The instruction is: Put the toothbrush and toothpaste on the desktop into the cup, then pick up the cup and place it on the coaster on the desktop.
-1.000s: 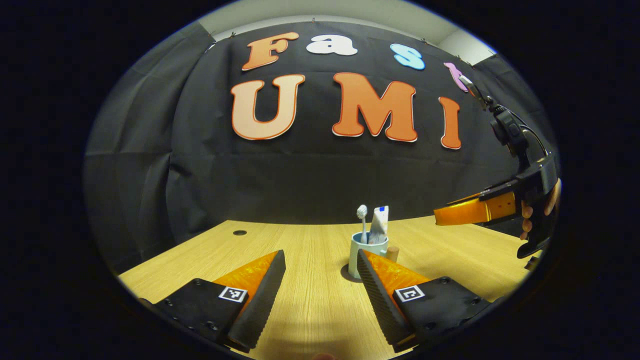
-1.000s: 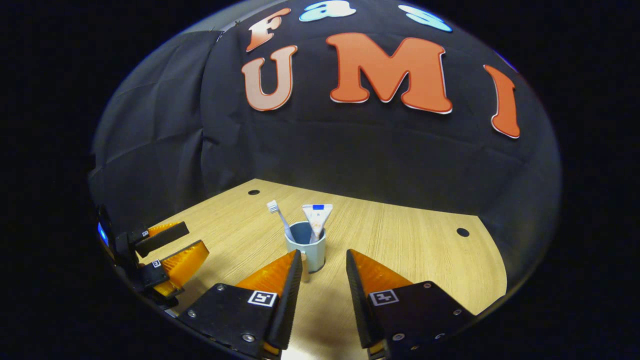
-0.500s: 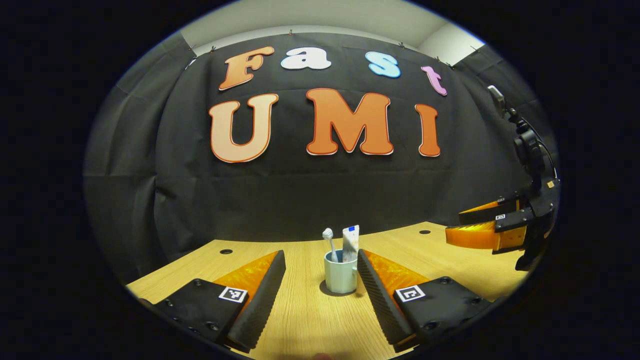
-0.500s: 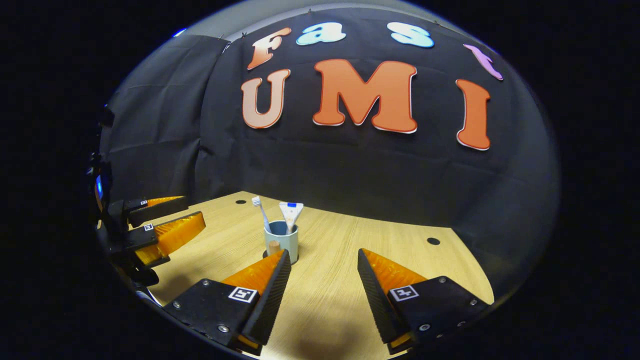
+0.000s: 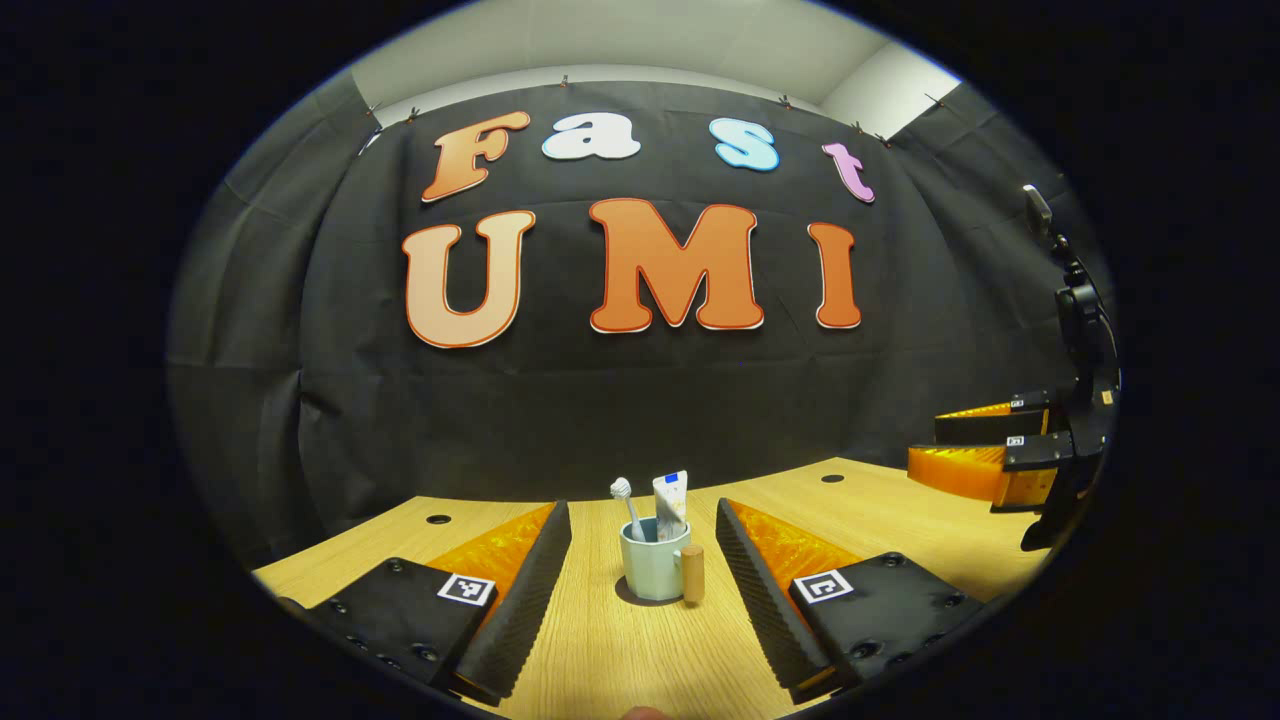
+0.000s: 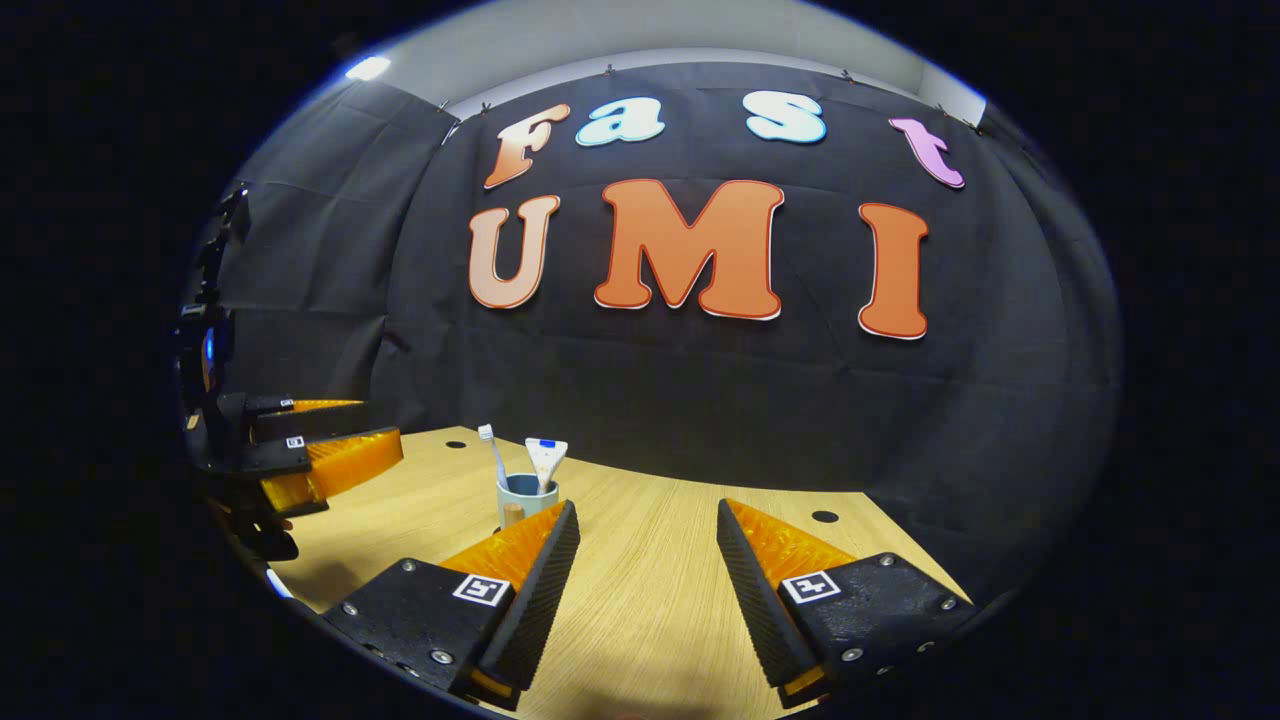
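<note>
Both hand-held grippers have backed away from the cup over the last second, so it now looks smaller and farther off in each view. Left hand-held gripper (image 5: 640, 570) hangs low over the bench with its jaws spread wide and nothing between them; the right hand-held gripper (image 6: 645, 575) is likewise spread and empty. Seen from the left gripper view, the right one sits out at 3 o'clock, well apart from the cup.

Straight ahead at 12 o'clock from the left hand-held gripper stands the pale blue-grey ceramic cup with a wooden handle (image 5: 654, 572), upright on the light wood-grain bench (image 5: 620, 650). From the right hand-held gripper it lies at about 11 o'clock, partly behind one finger. Inside it, the white toothbrush (image 5: 626, 500) leans bristles up, and the white toothpaste tube with a blue end (image 5: 671, 500) stands beside it.

So the loading step looks done. Whether the cup rests on the coaster I cannot tell: only a dark ring shows at its base, shadow or coaster edge. If it is the coaster, nothing remains.
</note>
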`<state>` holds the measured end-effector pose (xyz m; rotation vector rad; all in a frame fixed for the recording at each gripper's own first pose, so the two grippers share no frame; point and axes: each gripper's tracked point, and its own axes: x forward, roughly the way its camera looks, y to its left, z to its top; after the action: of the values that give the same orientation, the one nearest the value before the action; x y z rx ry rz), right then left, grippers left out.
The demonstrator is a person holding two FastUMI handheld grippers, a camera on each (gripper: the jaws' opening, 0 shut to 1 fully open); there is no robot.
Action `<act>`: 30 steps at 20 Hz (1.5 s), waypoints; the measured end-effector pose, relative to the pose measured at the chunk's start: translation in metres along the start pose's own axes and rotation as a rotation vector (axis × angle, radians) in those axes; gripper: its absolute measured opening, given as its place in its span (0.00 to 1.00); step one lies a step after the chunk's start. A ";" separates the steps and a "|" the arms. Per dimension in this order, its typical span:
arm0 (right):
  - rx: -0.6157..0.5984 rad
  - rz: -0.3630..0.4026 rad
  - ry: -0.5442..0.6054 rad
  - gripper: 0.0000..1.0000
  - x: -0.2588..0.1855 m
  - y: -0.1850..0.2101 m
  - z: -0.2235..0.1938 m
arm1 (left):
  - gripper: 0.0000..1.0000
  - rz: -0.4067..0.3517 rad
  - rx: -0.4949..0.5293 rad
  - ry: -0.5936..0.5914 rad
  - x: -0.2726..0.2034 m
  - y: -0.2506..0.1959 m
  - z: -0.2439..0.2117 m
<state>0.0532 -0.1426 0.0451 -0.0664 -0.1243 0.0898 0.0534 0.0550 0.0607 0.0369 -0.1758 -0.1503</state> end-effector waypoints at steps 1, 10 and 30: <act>-0.003 -0.001 -0.004 0.84 0.000 0.001 0.000 | 0.96 0.010 0.001 -0.010 0.000 0.001 0.002; -0.006 -0.020 -0.091 0.86 -0.005 -0.006 0.014 | 0.90 0.072 0.014 -0.076 0.002 0.010 0.013; 0.016 -0.042 -0.107 0.87 -0.018 -0.004 0.011 | 0.96 0.096 -0.005 -0.101 -0.005 0.010 0.015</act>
<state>0.0342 -0.1474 0.0538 -0.0430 -0.2320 0.0521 0.0476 0.0655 0.0746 0.0154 -0.2770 -0.0565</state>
